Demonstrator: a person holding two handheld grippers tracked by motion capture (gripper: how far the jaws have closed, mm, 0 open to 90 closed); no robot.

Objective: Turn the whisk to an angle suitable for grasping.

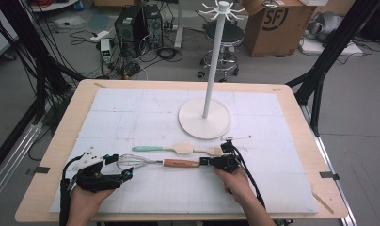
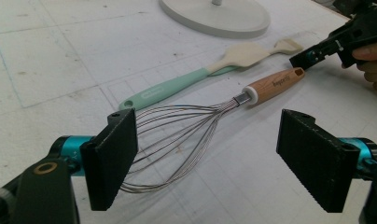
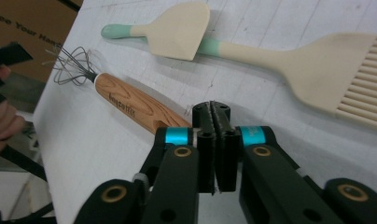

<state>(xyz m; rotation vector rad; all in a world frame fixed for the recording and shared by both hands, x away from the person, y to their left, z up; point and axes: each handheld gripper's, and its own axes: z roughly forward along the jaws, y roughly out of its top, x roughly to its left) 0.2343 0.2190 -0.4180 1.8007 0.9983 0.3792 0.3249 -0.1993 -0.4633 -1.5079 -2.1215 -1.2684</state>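
Grippers flank the whisk [image 1: 153,162]

Whisk lies crosswise: left gripper [image 1: 117,167], jaws apart, at its wires; right gripper [image 1: 204,162], jaws together, touches its handle end.

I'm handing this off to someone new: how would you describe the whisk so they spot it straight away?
Start at the white stand's round base in the middle of the table. Nearer the person lie two pale spatulas, and just in front of them, between the left gripper and right gripper, lies the whisk. Unlike the flat spatulas, it has a silver wire head and a wooden handle.
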